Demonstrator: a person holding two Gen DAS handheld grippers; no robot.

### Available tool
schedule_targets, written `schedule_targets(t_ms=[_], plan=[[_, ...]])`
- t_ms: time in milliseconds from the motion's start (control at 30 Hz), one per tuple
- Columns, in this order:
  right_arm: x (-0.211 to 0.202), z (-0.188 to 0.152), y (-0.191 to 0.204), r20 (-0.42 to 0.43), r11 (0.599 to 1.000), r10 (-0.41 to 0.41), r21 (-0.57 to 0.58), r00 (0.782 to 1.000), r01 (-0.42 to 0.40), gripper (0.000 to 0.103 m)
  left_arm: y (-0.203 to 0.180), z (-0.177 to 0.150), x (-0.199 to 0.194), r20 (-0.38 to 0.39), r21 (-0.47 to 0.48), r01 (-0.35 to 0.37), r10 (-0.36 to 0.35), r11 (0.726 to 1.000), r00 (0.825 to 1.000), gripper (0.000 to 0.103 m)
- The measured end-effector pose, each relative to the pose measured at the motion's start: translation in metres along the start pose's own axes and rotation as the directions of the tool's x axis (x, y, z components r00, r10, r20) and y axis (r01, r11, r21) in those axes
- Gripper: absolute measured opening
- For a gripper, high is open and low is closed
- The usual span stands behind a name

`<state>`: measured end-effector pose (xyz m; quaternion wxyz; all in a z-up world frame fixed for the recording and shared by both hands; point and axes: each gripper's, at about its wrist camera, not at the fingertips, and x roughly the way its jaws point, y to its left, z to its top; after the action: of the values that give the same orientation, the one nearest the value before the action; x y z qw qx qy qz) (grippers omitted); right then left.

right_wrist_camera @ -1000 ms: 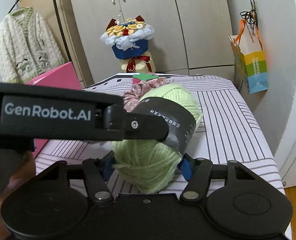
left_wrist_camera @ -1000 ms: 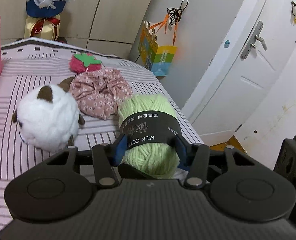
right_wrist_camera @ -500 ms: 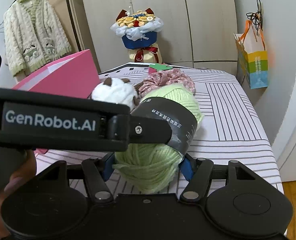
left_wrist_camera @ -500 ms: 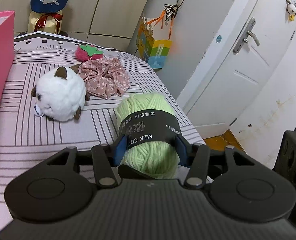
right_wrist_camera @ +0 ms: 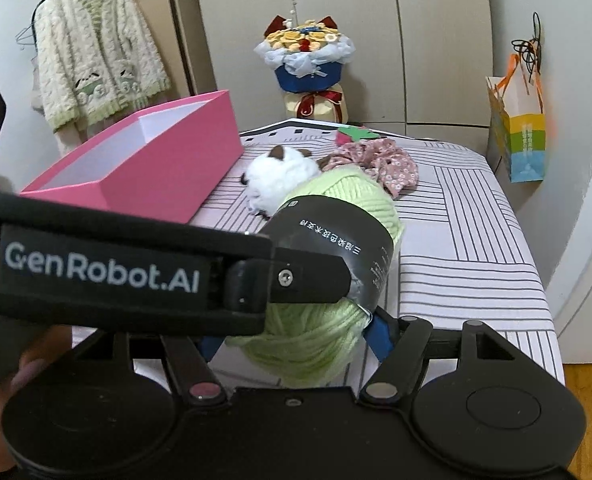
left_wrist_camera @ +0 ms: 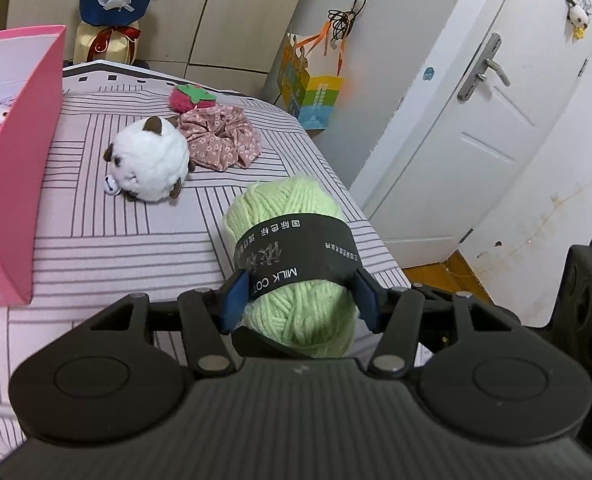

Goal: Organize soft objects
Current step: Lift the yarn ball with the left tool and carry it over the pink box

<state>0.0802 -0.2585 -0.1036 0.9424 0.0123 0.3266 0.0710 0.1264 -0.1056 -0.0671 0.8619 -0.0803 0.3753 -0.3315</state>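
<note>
One green yarn ball (left_wrist_camera: 296, 264) between both hand-held grippers' blue pads (left_wrist_camera: 232, 300).

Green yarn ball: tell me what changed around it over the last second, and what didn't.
Both tools drew back from the far end of the bed with the green yarn ball between them: the plush toy and floral scrunchie look farther off, and the pink box has come into view. The right tool's jaws have just been opening, yarn between them. The left tool still clamps the band. Toy, scrunchie and strawberry stayed put.
</note>
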Motion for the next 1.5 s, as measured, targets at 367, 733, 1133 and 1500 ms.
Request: schedule_targets(t_ms=[367,733,1133,1500], plan=[[-0.04,-0.006,0.037,0.02,0.996,-0.021,-0.084,1.0,0.023,0.074,-0.011,-0.016,-0.05,0.044,0.013,-0.001,0.001,1.0,0.999,0.056],[-0.068,0.009,0.076,0.107,0.987,0.066,-0.15,0.992,-0.049,0.074,-0.011,-0.011,-0.115,0.172,0.093,-0.067,0.05,0.993,0.984,0.056],[-0.043,0.061,0.14,0.239,0.95,0.255,-0.244,0.937,-0.196,0.074,0.046,0.017,-0.177,0.335,0.043,-0.187,0.162,0.981,0.928,0.057],[0.038,0.114,0.171,0.239,0.93,0.33,-0.251,0.913,-0.27,0.074,0.125,0.068,-0.168,0.317,-0.02,-0.282,0.274,0.959,0.908,0.057]])
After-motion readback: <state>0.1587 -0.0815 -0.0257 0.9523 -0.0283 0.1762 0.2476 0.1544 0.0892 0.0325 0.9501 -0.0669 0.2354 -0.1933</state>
